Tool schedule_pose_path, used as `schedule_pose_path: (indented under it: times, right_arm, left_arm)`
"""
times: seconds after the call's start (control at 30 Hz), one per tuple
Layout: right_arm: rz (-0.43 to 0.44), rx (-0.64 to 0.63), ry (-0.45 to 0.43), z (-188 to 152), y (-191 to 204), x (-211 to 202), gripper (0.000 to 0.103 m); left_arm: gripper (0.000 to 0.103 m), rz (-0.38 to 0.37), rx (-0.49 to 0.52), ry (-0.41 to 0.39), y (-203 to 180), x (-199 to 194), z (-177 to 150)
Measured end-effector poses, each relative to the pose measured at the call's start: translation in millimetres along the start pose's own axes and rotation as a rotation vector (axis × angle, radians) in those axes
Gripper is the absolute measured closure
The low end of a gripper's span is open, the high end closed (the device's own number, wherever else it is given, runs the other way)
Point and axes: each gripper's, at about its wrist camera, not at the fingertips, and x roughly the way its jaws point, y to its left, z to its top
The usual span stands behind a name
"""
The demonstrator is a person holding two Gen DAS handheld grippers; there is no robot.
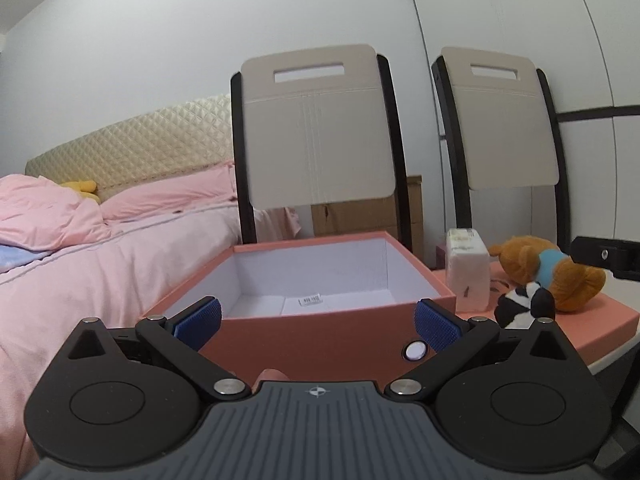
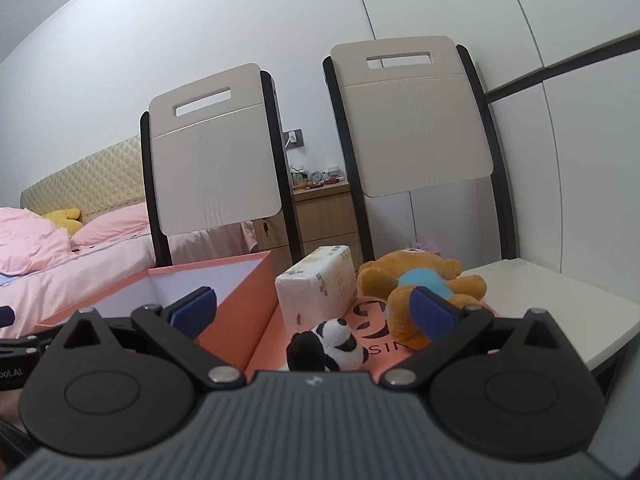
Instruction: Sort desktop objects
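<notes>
An open salmon-pink box point(image 1: 304, 336) with a white inside stands right before my left gripper point(image 1: 318, 322), which is open and empty, its blue pads either side of the near wall. To its right, on the flat pink lid point(image 1: 600, 320), stand a white tissue pack point(image 1: 468, 268), a brown teddy bear point(image 1: 552, 268) and a small panda plush point(image 1: 524, 304). In the right wrist view my right gripper point(image 2: 314, 314) is open and empty, just behind the panda plush point(image 2: 332, 346), with the tissue pack point(image 2: 320, 292), the bear point(image 2: 420, 292) and the box point(image 2: 236, 300) beyond.
Two beige chair backs point(image 1: 320, 132) point(image 1: 508, 120) stand behind the white table point(image 2: 560, 312). A bed with pink bedding point(image 1: 80, 248) lies to the left. A wooden nightstand point(image 2: 324, 216) stands by the wall. The right gripper's black body point(image 1: 608, 258) shows at the left view's right edge.
</notes>
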Motion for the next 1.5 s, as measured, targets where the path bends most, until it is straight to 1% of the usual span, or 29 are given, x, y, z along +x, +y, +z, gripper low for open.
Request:
schedule_pose_path:
  times: [0.2, 0.33, 0.43, 0.57, 0.7, 0.83, 0.9, 1.1, 1.2, 1.3, 1.5]
  right_arm:
    - [0.002, -0.001, -0.009, -2.0, 3.0, -0.7, 0.000]
    - [0.015, 0.016, -0.016, 0.2, 1.0, -1.4, 0.000]
    - [0.043, 0.032, -0.027, 2.9, -0.8, -2.3, 0.000]
    - [0.045, 0.010, -0.058, 3.5, -1.0, -2.9, 0.000]
    - [0.031, 0.010, -0.014, 5.3, -1.6, 4.3, 0.000]
    - [0.015, 0.012, 0.026, 4.7, 1.2, 13.0, 0.000]
    - [0.022, 0.018, 0.039, 4.2, 2.9, 15.9, 0.000]
    - [0.075, 0.027, 0.040, 5.4, 6.7, 20.9, 0.000]
    - [0.074, 0.020, 0.063, 7.5, 9.8, 26.1, 0.000]
    - [0.068, 0.003, 0.072, 7.2, 12.8, 26.7, 0.000]
    - [0.054, -0.051, 0.072, 9.6, 13.3, 23.7, 0.000]
  left_arm:
    - [0.000, -0.021, 0.005, 0.037, -0.8, 2.5, -1.4]
    - [0.000, -0.034, 0.005, 0.025, -2.6, -0.6, -1.8]
    - [0.000, -0.042, 0.008, 0.017, -3.7, -1.5, -1.8]
    - [0.000, -0.062, 0.009, 0.024, -2.2, 0.0, -1.5]
    - [0.000, -0.079, 0.012, 0.017, -0.4, -1.8, -0.8]
    - [0.000, -0.116, -0.019, 0.011, 5.7, -2.9, 0.1]
    - [0.000, -0.119, -0.029, 0.010, 8.5, -1.7, -0.6]
    - [0.000, -0.112, -0.065, 0.025, 20.6, 9.3, -1.9]
    - [0.000, -0.123, -0.096, 0.015, 27.6, 10.1, -0.8]
    - [0.000, -0.139, -0.124, 0.025, 30.5, 10.7, -2.5]
    - [0.000, -0.156, -0.118, 0.002, 21.7, 2.7, -6.0]
